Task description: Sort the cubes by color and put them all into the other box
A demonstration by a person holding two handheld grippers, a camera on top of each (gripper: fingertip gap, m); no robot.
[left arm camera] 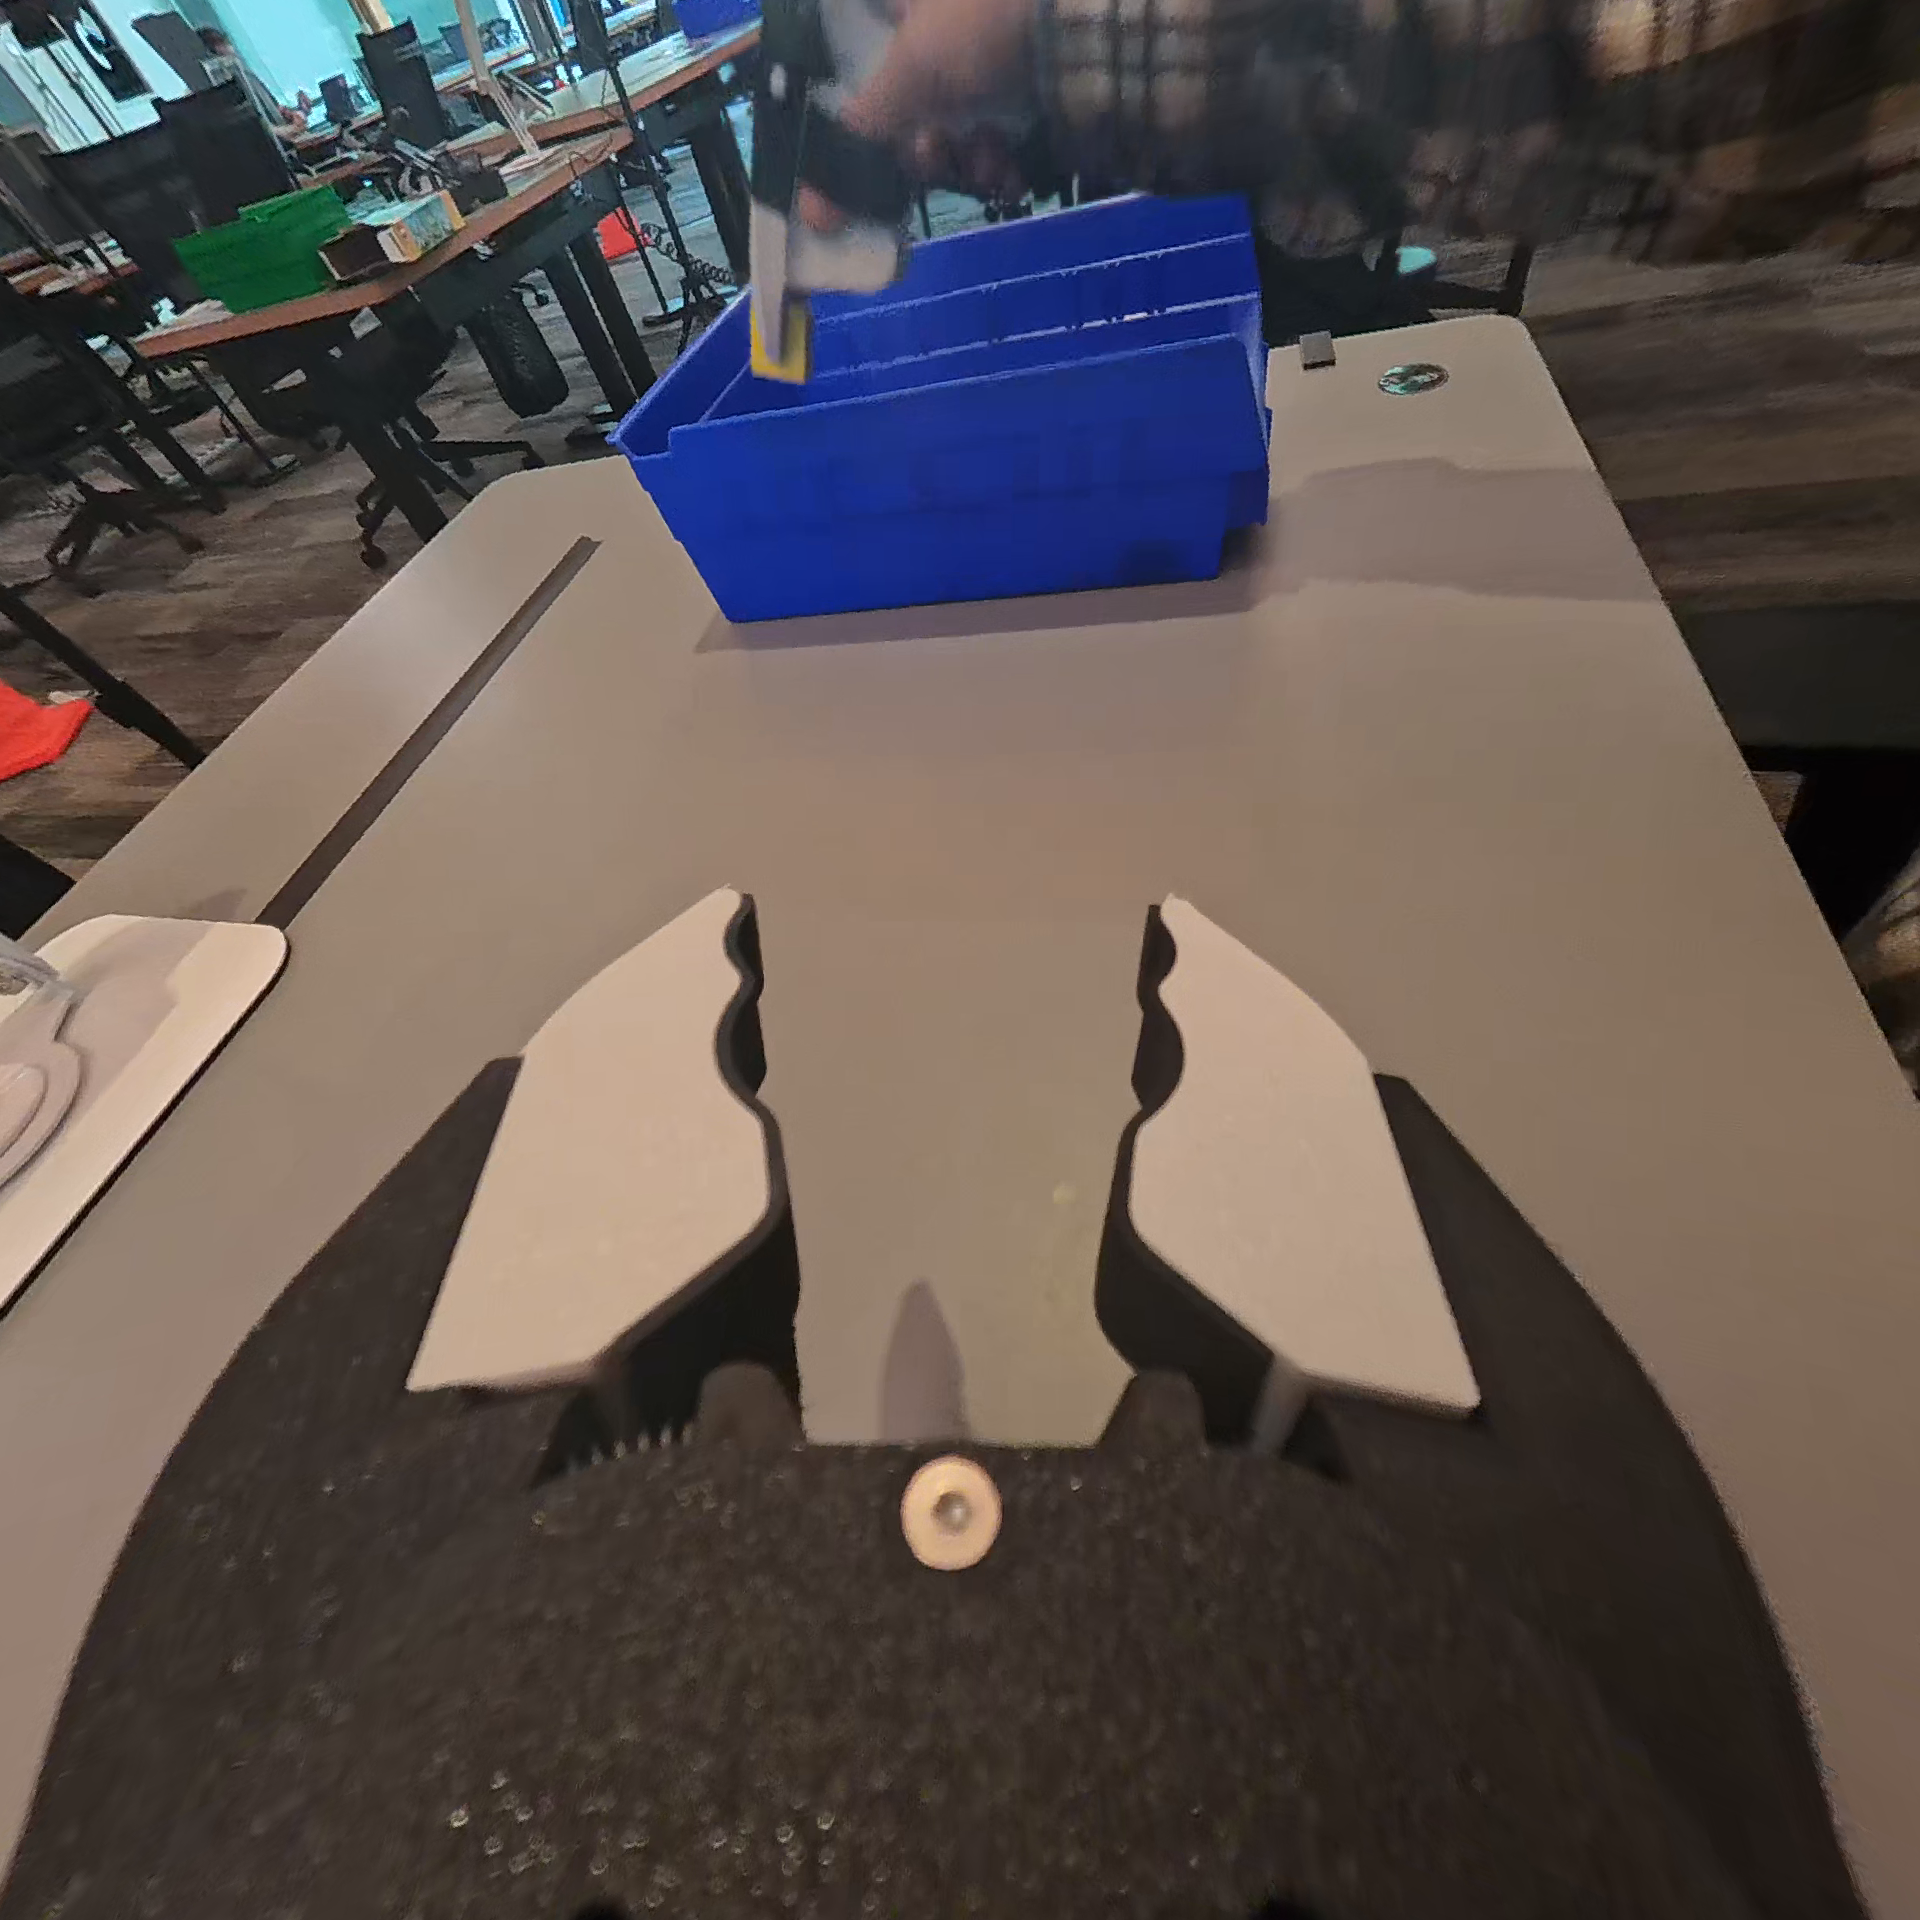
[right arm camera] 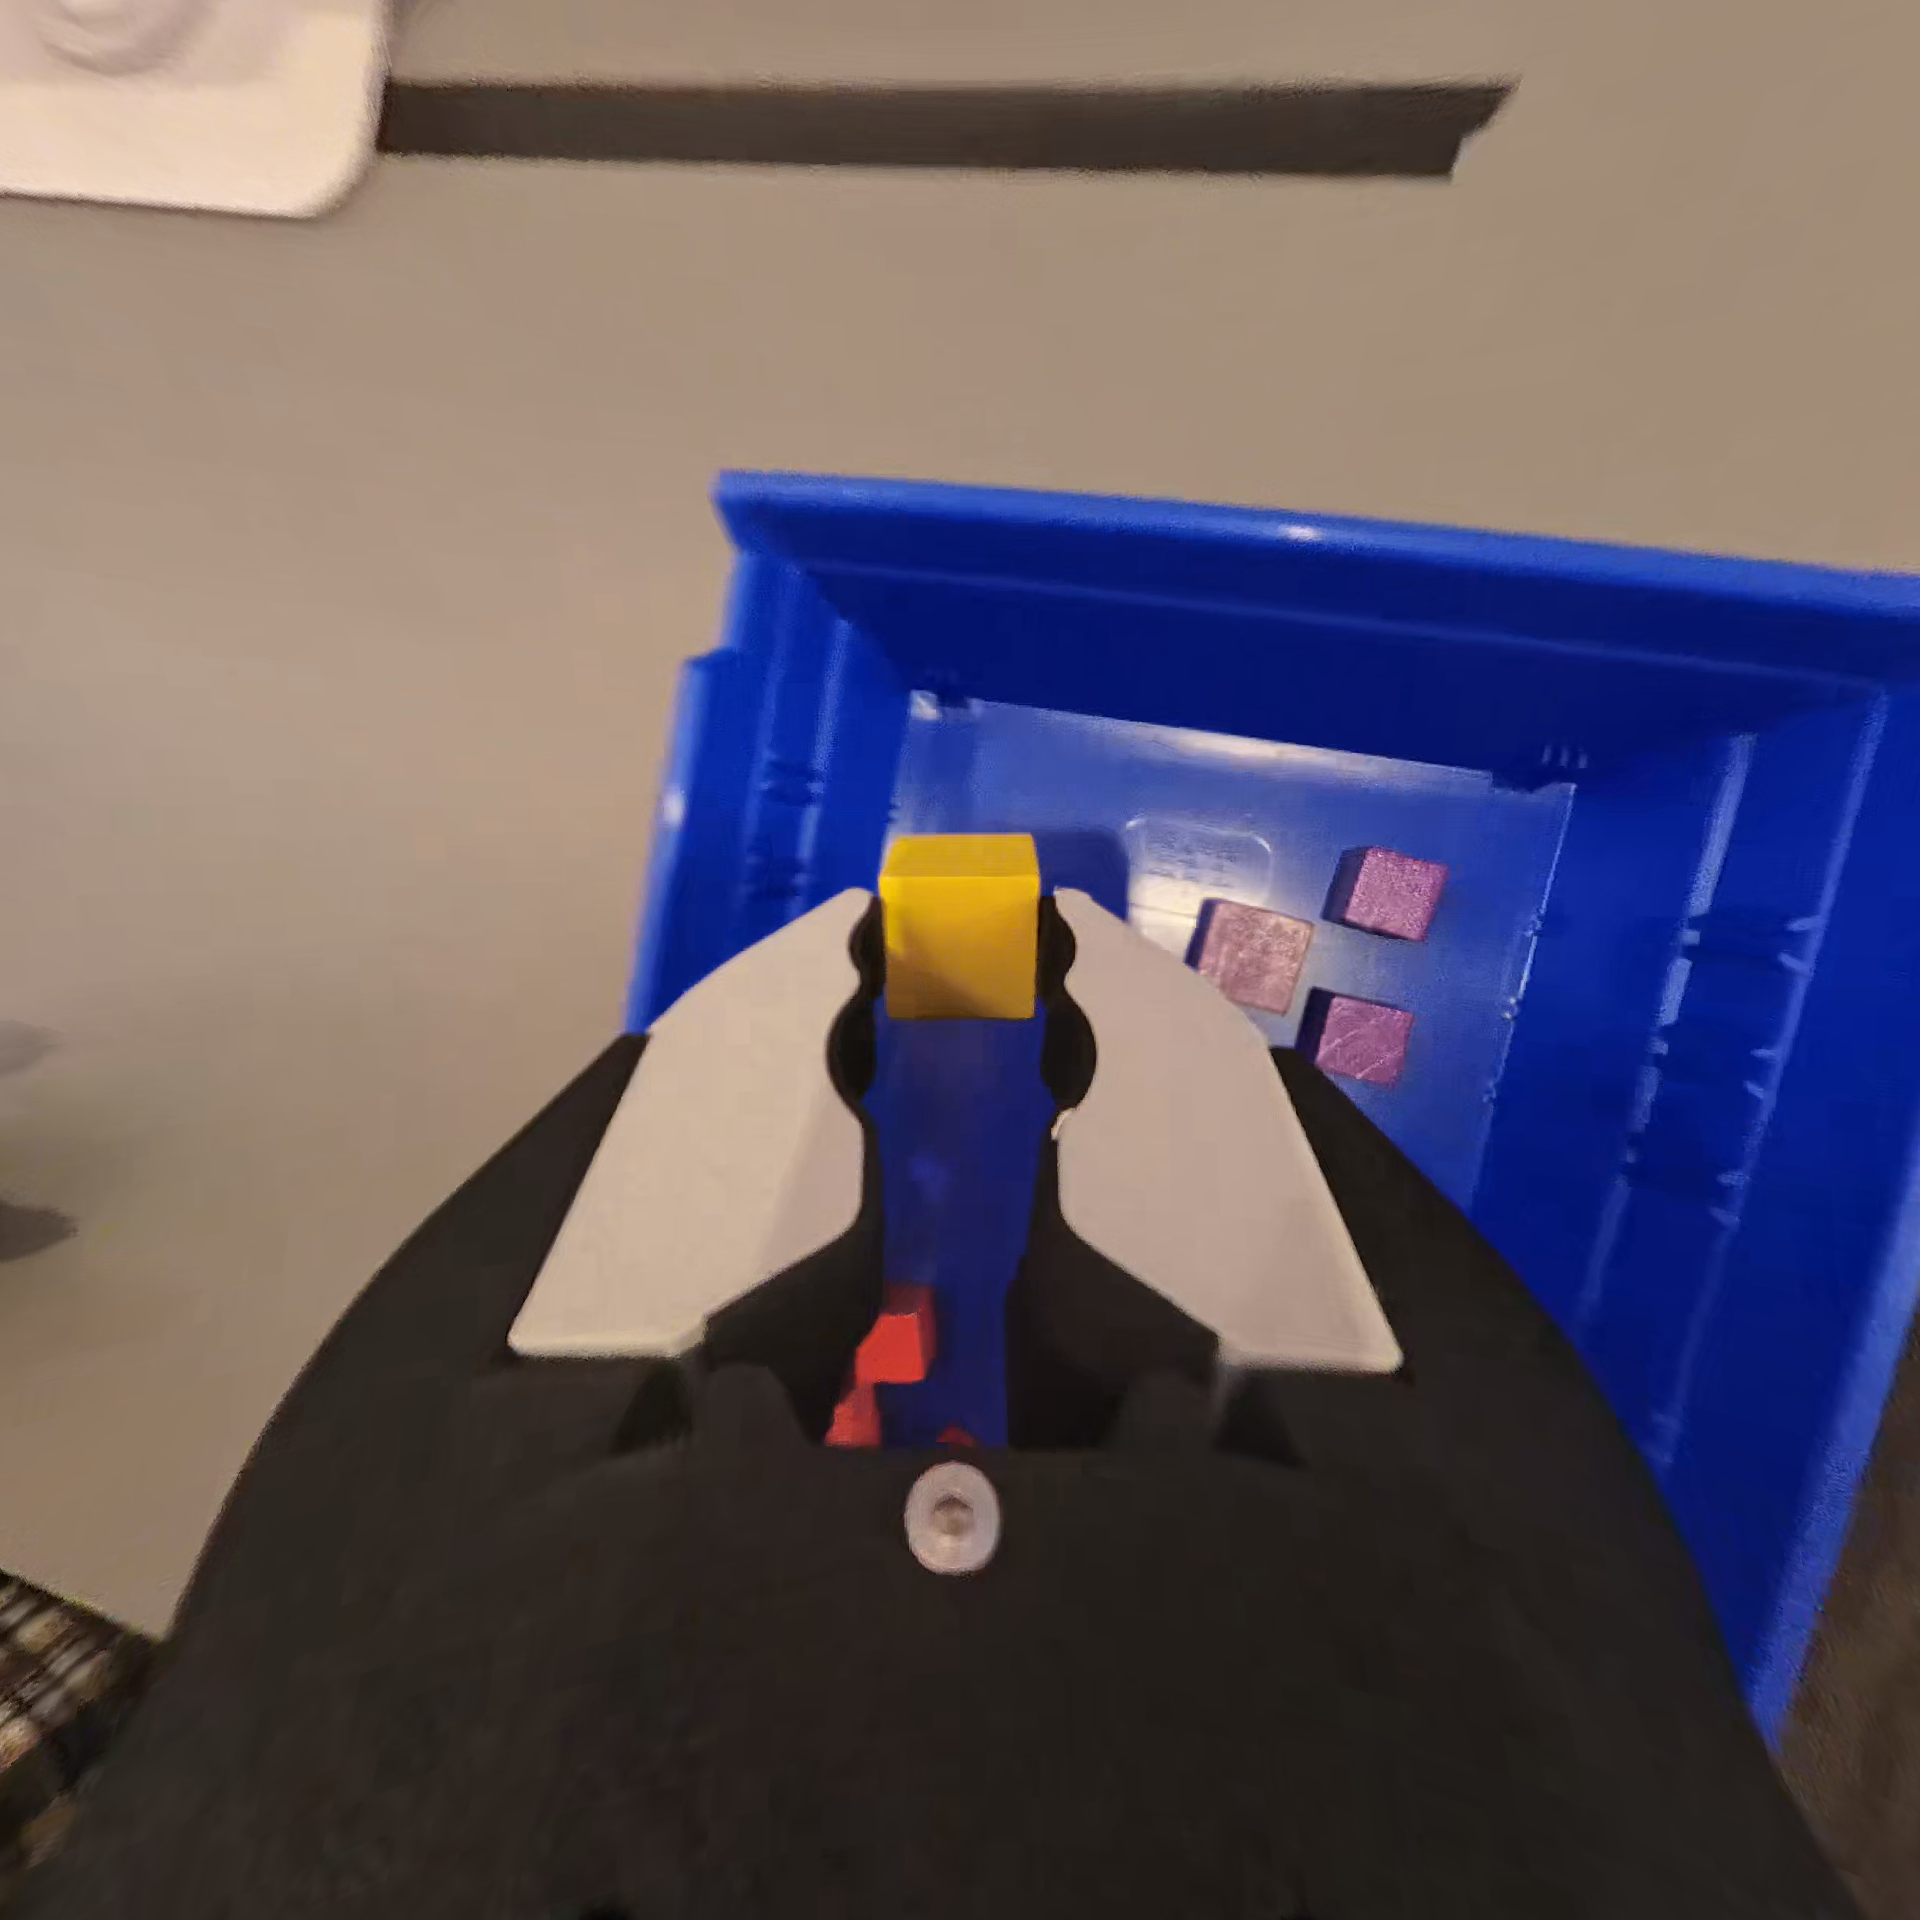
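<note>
A yellow cube (right arm camera: 958, 928) is pinched between the tips of the right gripper (right arm camera: 958, 935), whose jaws are closed only as far as the cube's width. It is held above the blue box (right arm camera: 1299, 540), over the floor near the box's left wall. Three purple cubes (right arm camera: 1361, 1003) lie grouped on that floor, to the right of the yellow one and clear of it. Red cubes (right arm camera: 899, 1351) are glimpsed through the jaw gap, nearer than the yellow cube; which box holds them cannot be told. The carrying step is judged under way. A release on bare floor apart from the purple group is called for next. The left gripper (left arm camera: 951, 935) is held wide apart and empty, over the grey table (left arm camera: 1351, 727), well short of the box.
</note>
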